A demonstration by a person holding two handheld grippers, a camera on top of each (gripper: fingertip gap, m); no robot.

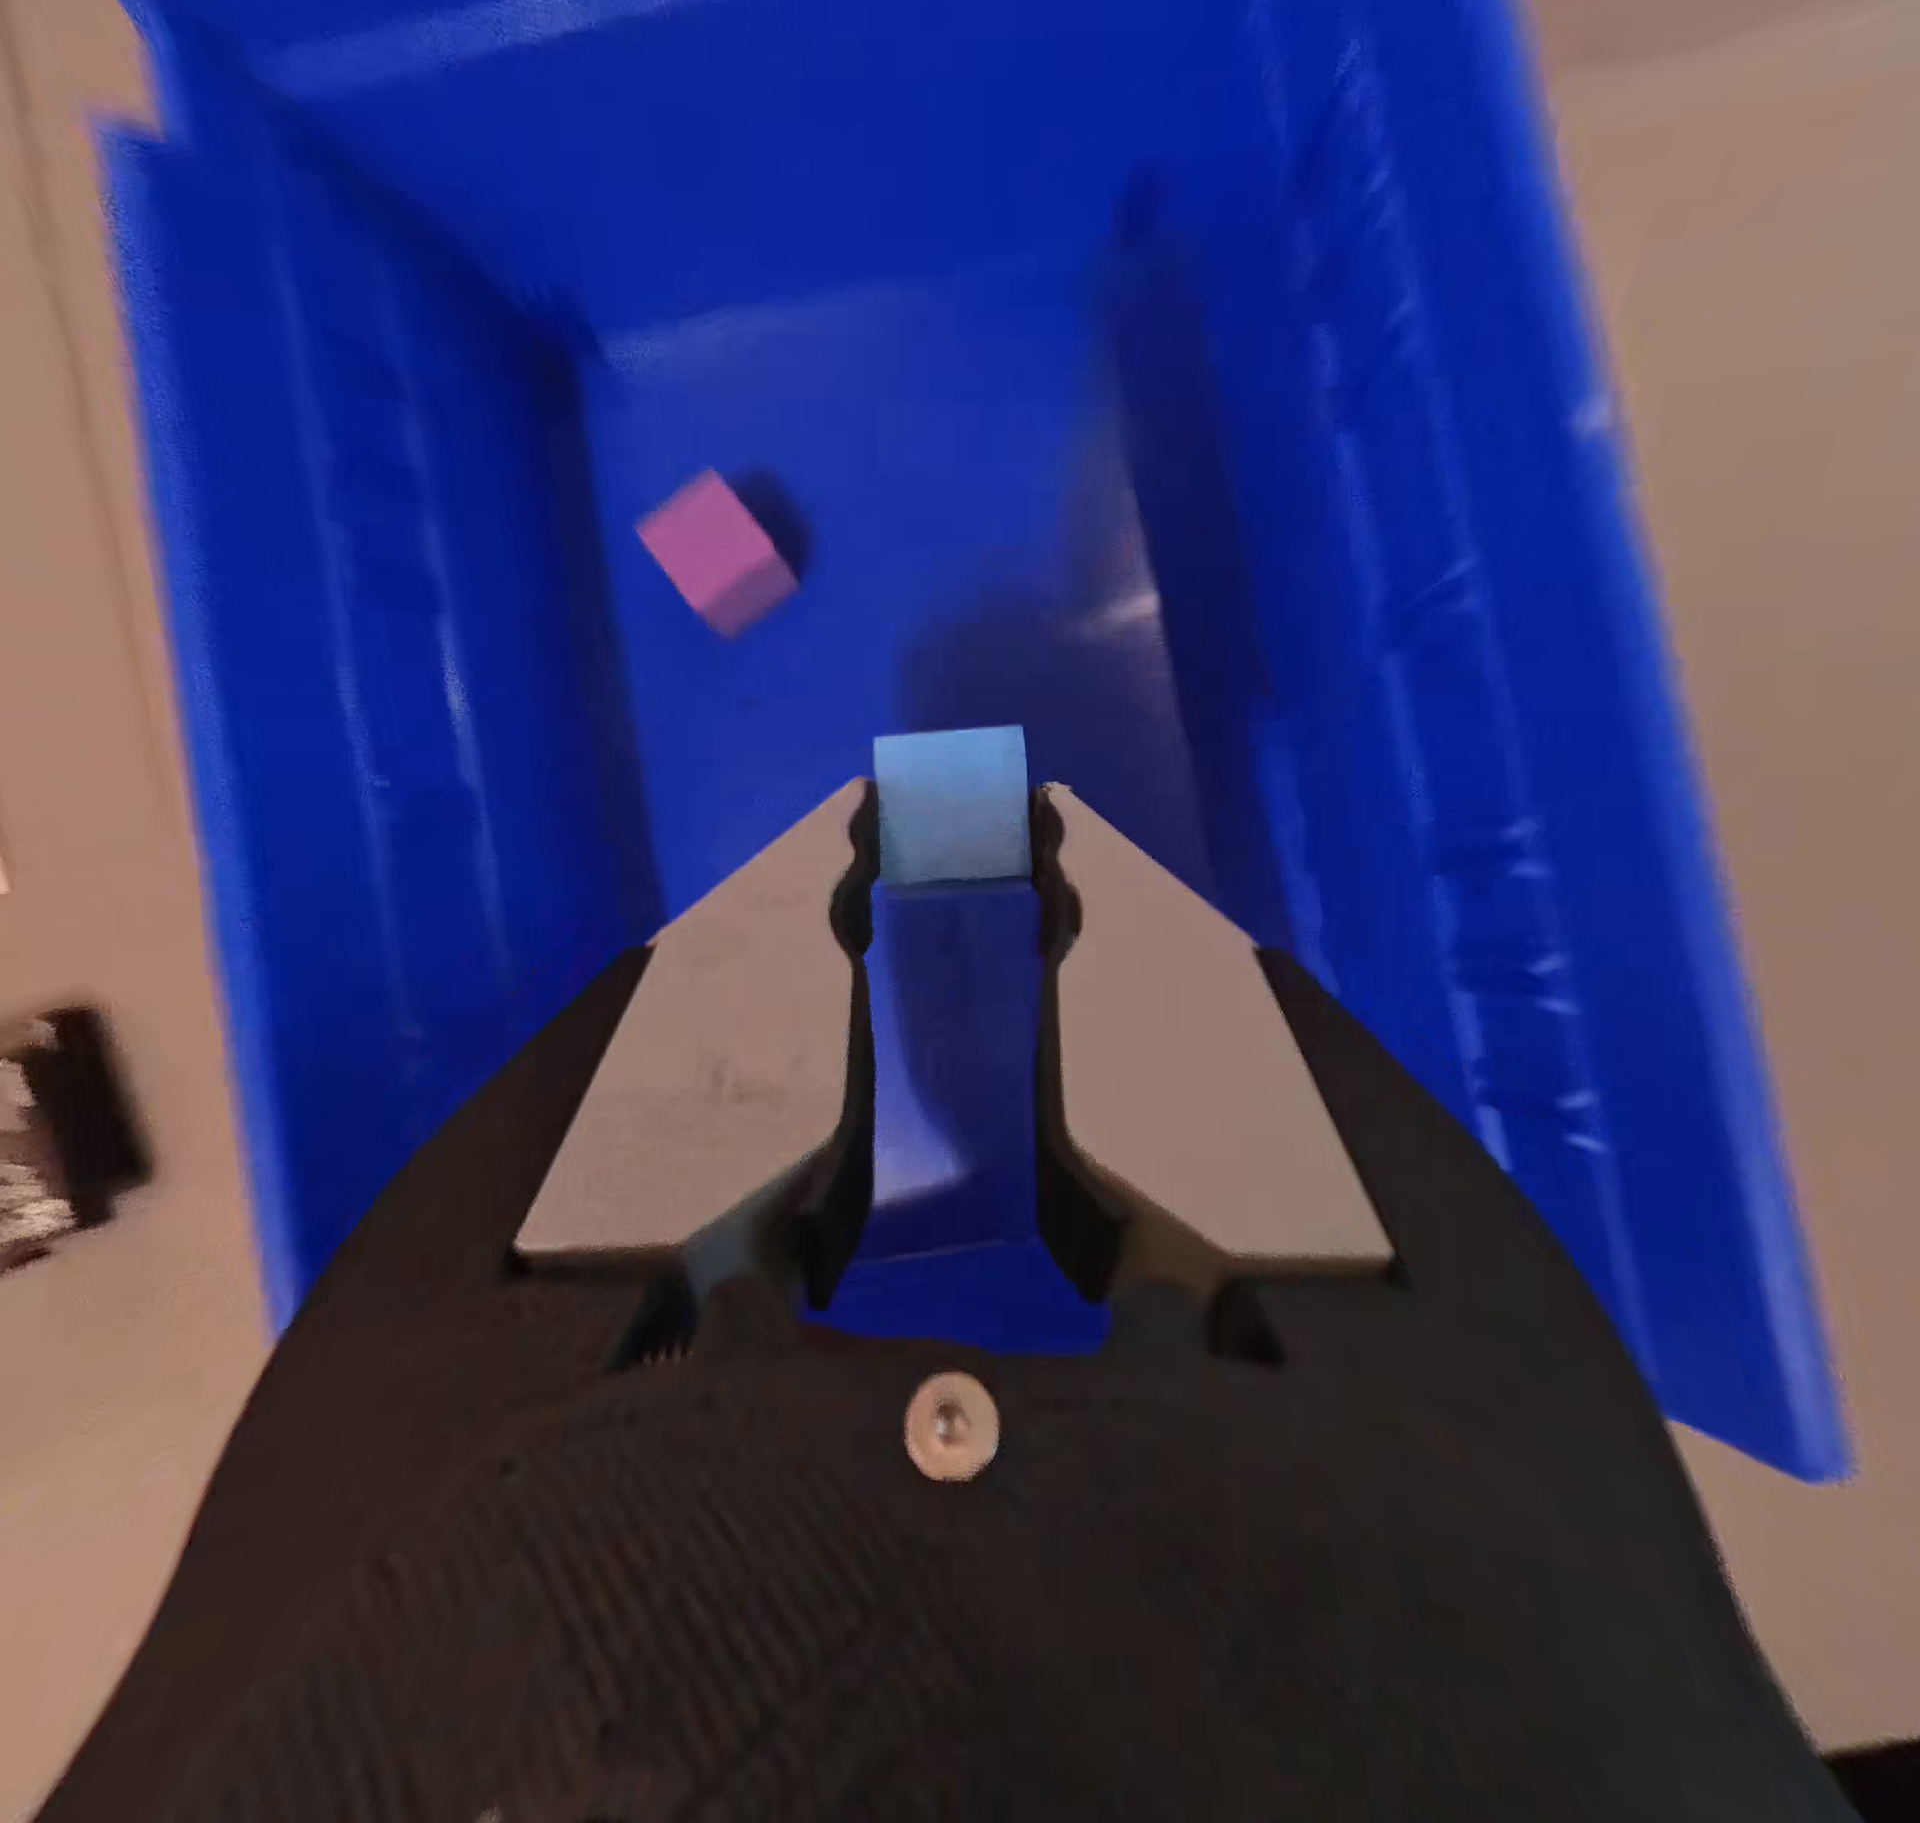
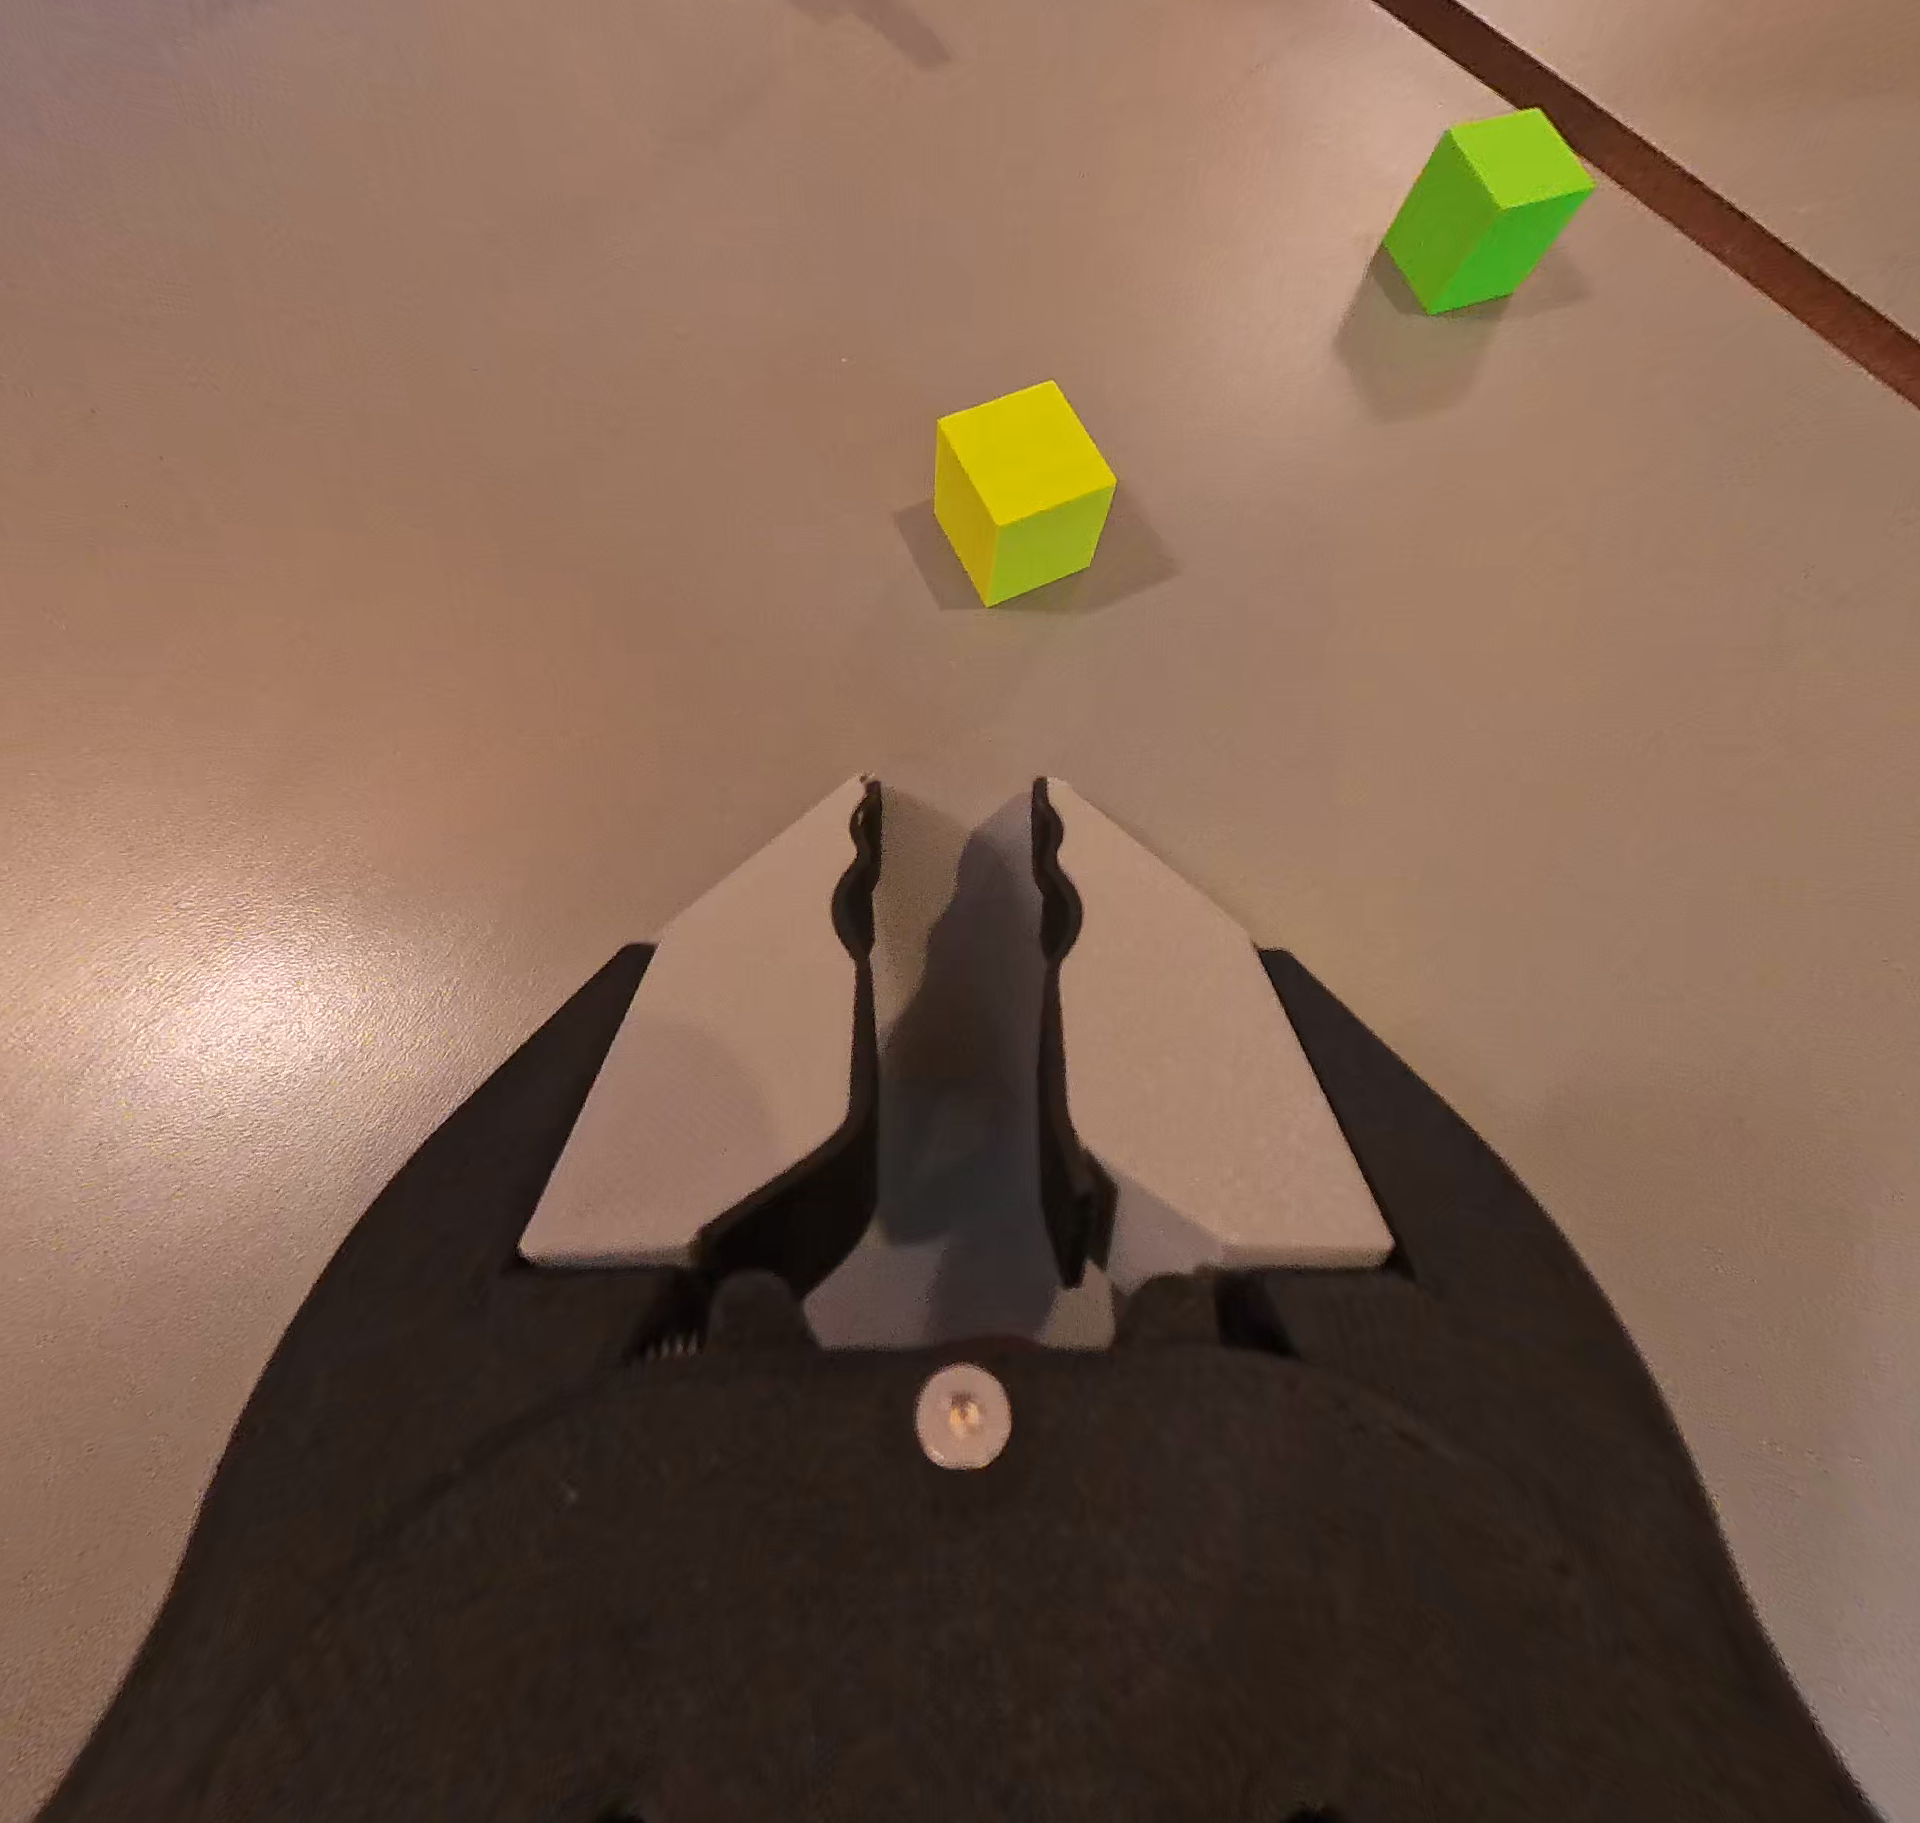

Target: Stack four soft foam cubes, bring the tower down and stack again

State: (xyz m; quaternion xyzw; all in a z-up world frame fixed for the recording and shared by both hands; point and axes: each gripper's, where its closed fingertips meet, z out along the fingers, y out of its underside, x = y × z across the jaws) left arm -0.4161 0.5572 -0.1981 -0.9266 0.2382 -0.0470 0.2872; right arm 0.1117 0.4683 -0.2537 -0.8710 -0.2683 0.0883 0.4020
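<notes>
Foam cubes split between bin & table. Left wrist view: left gripper [image 1: 954,786] pinches light-blue cube [image 1: 952,805] over blue bin [image 1: 1403,630]; purple cube [image 1: 715,552] lies on bin floor, beyond it to the left. Right wrist view: right gripper [image 2: 954,786], fingers narrowly apart & empty, hovers over table [image 2: 416,526]; yellow cube [image 2: 1021,493] near ahead, green cube [image 2: 1486,210] farther right by table's dark strip [image 2: 1621,142].

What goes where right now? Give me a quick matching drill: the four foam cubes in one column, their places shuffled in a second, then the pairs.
Things:
1. light blue cube
2. purple cube
3. yellow cube
4. green cube

Places:
A. on the table, near the dark strip
B. on the floor of the blue bin
C. between the fingertips of the left hand-held gripper
D. on the table, straight ahead of the right hand-held gripper

Pairs: 1-C, 2-B, 3-D, 4-A
</notes>
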